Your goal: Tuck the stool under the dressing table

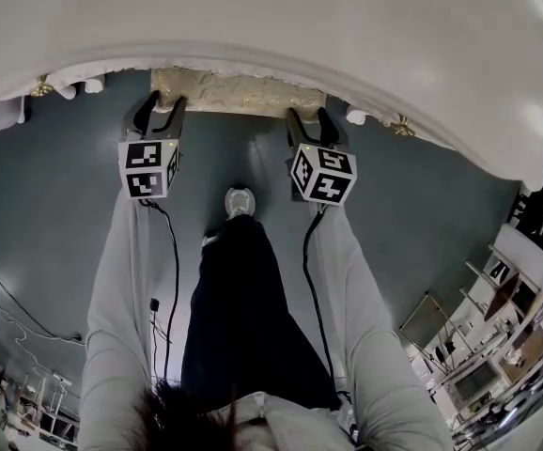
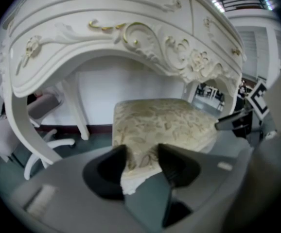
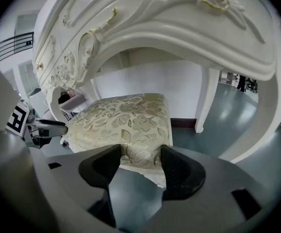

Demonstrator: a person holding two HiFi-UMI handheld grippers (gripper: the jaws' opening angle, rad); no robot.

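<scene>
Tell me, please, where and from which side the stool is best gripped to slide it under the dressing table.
Grip the stool by the near edge of its padded seat, towards each corner, coming from the person's side. That slim rim faces away from the dressing table, and the left tongs and right tongs pinch it there.

Glossy grey-blue floor [image 1: 46, 214], white wall [image 2: 131, 84], cluttered shelves [image 1: 497, 346]
</scene>
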